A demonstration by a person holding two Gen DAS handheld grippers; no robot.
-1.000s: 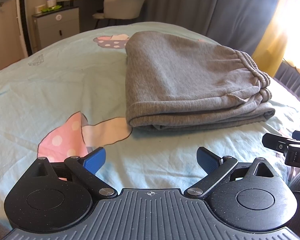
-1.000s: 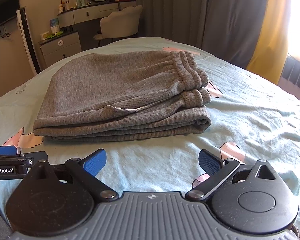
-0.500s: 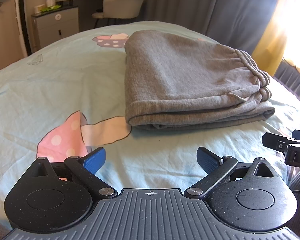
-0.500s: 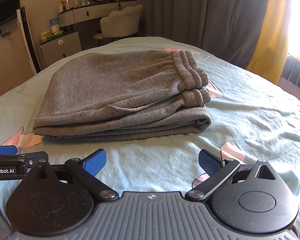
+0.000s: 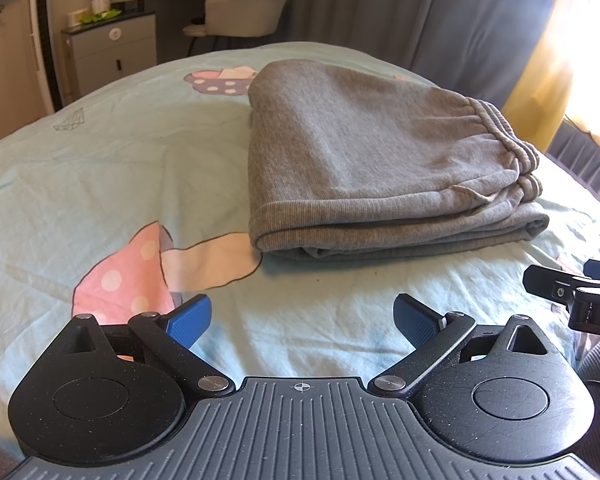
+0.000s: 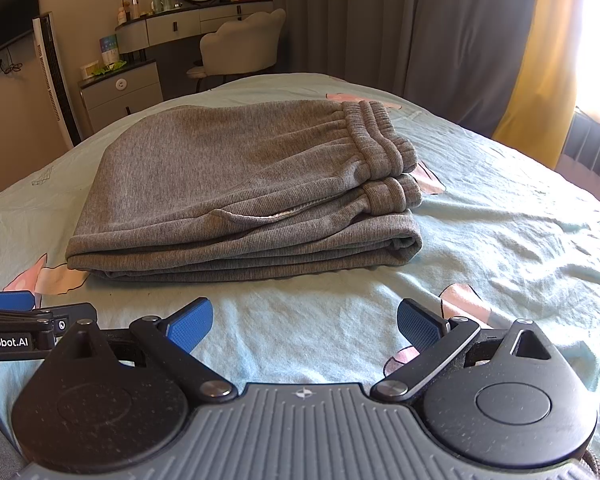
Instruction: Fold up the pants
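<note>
Grey pants (image 6: pixel 240 196) lie folded on the bed (image 6: pixel 500 240); left gripper (image 5: pixel 302 318) and right gripper (image 6: pixel 305 324) hover nearby, jaws apart, empty.

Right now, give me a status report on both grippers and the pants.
Left gripper open, empty. Right gripper open, empty. Grey knit sweatpants folded in a stack on the pale blue bedsheet. Nothing in the way.

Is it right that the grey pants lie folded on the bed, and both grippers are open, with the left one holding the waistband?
Not quite. The left gripper holds nothing: the left wrist view shows it open, short of the pants. The pants do lie folded on the bed, and the right gripper is open too.
</note>
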